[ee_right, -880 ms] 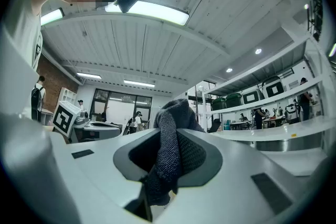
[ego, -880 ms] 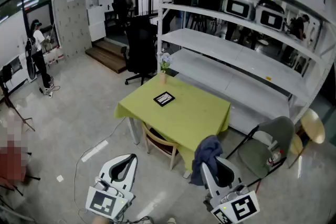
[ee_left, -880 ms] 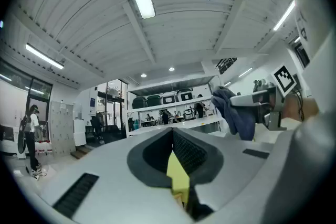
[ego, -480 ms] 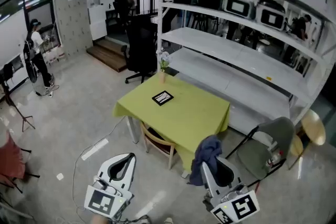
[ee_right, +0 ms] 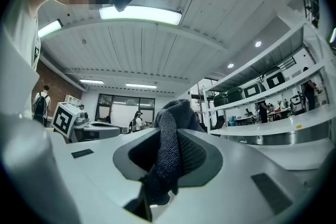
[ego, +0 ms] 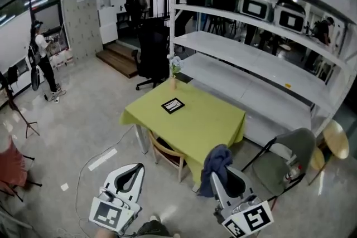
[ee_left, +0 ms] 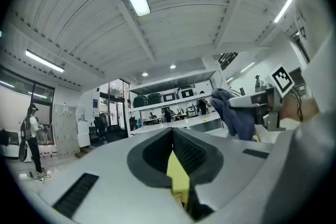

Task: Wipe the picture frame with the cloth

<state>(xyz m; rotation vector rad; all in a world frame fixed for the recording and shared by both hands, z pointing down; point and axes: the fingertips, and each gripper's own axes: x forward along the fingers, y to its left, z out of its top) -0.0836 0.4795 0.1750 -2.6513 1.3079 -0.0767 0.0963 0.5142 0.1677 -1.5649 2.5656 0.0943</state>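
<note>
The black picture frame [ego: 173,105] lies flat on the yellow-green table [ego: 206,125], far ahead of both grippers. A small vase of flowers [ego: 174,78] stands at the table's far corner. My right gripper [ego: 215,176] is held low at the bottom right, shut on a dark blue cloth [ego: 217,161] that hangs from its jaws. In the right gripper view the cloth [ee_right: 170,149] fills the gap between the jaws of that gripper [ee_right: 173,131]. My left gripper [ego: 137,168] is at the bottom left, shut, with nothing in it; the left gripper view shows it [ee_left: 172,136] pointing toward the table.
A wooden chair [ego: 167,150] is tucked under the table's near side. A grey folding chair [ego: 281,161] stands at the right, a black office chair [ego: 150,56] behind the table. White shelving [ego: 262,64] runs along the back right. A person [ego: 40,53] stands far left.
My right gripper with the cloth has drifted slightly left and the head view has shifted a little. The left gripper has hardly moved.
</note>
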